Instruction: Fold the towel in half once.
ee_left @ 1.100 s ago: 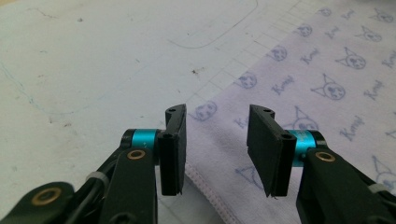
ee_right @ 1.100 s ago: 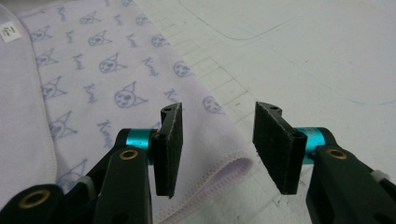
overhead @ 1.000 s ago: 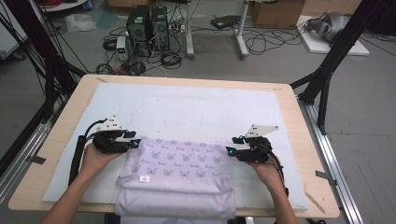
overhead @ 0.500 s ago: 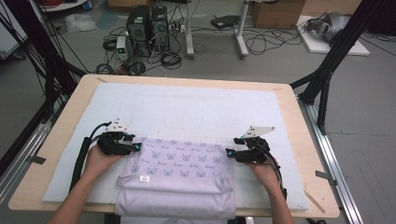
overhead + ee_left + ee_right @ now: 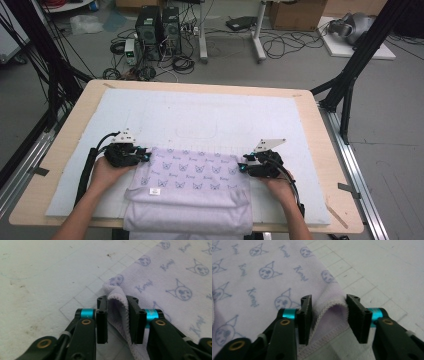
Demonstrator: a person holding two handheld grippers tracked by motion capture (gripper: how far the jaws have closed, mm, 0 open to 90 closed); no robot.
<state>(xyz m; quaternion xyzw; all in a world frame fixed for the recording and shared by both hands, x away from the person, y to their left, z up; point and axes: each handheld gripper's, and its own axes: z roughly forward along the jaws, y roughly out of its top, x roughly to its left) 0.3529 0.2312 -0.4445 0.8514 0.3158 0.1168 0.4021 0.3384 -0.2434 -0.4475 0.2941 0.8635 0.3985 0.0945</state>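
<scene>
A lavender towel (image 5: 192, 172) printed with small cat faces lies folded on the white mat, its near part hanging over the table's front edge. My left gripper (image 5: 145, 156) is at the towel's far left corner. Its jaws have just been closing, and in the left gripper view (image 5: 117, 301) the pads squeeze a raised fold of the towel (image 5: 175, 277). My right gripper (image 5: 242, 168) is at the far right corner. Its jaws have also just been closing, and the hemmed edge of the towel (image 5: 262, 277) arches up between the pads of the right gripper (image 5: 329, 300), touching both.
The white gridded mat (image 5: 225, 110) covers most of the wooden table (image 5: 65, 145), with bare mat beyond the towel. A small white label (image 5: 155, 191) sits on the towel's near fold. Computers, cables and black frame legs stand on the floor behind the table.
Both hands have stayed at the towel's far corners, barely shifting. The jaws of both grippers have drawn in on the cloth.
</scene>
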